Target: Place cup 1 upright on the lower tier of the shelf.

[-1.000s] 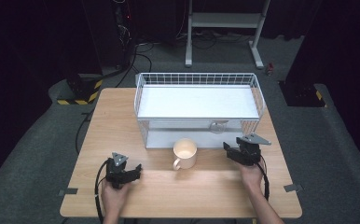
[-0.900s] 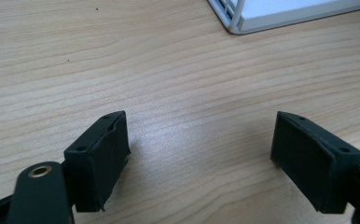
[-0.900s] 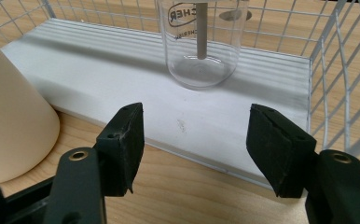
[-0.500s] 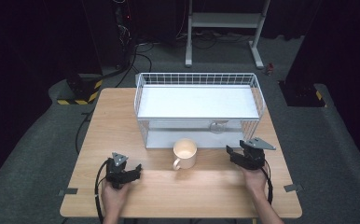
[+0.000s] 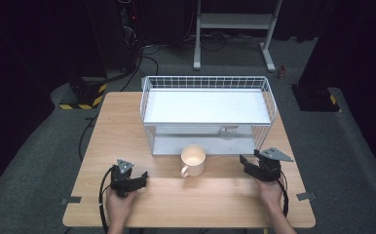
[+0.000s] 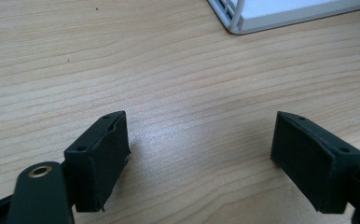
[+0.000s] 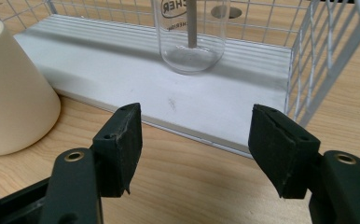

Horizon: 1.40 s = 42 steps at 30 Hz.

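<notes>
A cream mug [image 5: 193,160] stands upright on the wooden table [image 5: 122,126], just in front of a white wire rack [image 5: 208,105]. In the right gripper view the mug [image 7: 10,88] is at the left edge. A clear glass [image 7: 191,35] stands on the rack's lower shelf [image 7: 136,79], and it also shows in the high view [image 5: 227,131]. My right gripper [image 5: 244,164] sits right of the mug, open, with bare table between its jaws [image 7: 197,128]. My left gripper [image 5: 143,176] rests near the front left, open over bare wood [image 6: 199,133], a hand's width from the mug.
The rack has a solid white top shelf and wire sides; its corner [image 6: 262,18] lies ahead of the left gripper. Cables trail from both grippers over the table's front edge. Dark floor, a metal stand [image 5: 235,29] and hazard-striped blocks [image 5: 81,100] surround the table.
The right gripper has drawn back slightly toward the table's front edge. The left gripper and the mug have stayed in place.
</notes>
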{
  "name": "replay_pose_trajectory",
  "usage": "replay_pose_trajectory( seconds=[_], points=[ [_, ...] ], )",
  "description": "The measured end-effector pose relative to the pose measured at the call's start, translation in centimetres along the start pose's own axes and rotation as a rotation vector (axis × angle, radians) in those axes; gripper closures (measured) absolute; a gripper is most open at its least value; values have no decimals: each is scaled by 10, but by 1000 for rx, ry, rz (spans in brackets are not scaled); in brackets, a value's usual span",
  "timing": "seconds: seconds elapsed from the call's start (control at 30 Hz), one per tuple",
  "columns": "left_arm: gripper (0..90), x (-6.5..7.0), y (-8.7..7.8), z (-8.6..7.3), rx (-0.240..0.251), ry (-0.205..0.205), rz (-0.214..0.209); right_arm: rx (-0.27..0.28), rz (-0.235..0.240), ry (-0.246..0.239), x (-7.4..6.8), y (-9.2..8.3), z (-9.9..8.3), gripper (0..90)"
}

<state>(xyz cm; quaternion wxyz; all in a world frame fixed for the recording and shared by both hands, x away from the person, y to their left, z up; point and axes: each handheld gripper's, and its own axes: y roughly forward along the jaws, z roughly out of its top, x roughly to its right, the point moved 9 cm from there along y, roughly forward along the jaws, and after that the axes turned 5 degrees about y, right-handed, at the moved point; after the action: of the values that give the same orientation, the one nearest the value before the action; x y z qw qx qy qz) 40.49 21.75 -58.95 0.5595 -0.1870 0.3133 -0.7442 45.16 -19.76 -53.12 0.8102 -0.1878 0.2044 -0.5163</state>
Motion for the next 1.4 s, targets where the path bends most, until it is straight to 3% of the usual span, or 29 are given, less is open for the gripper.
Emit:
replay_pose_trajectory(
  seconds=[0.77, 1.4],
  points=[
    [191, 0, 0, 0, 1, -3, 0, 3, 5, 12, 7, -20, -23, 347],
    [191, 0, 0, 0, 0, -2, 0, -59, 17, -44, 3, -20, -50, 342]
  ],
)
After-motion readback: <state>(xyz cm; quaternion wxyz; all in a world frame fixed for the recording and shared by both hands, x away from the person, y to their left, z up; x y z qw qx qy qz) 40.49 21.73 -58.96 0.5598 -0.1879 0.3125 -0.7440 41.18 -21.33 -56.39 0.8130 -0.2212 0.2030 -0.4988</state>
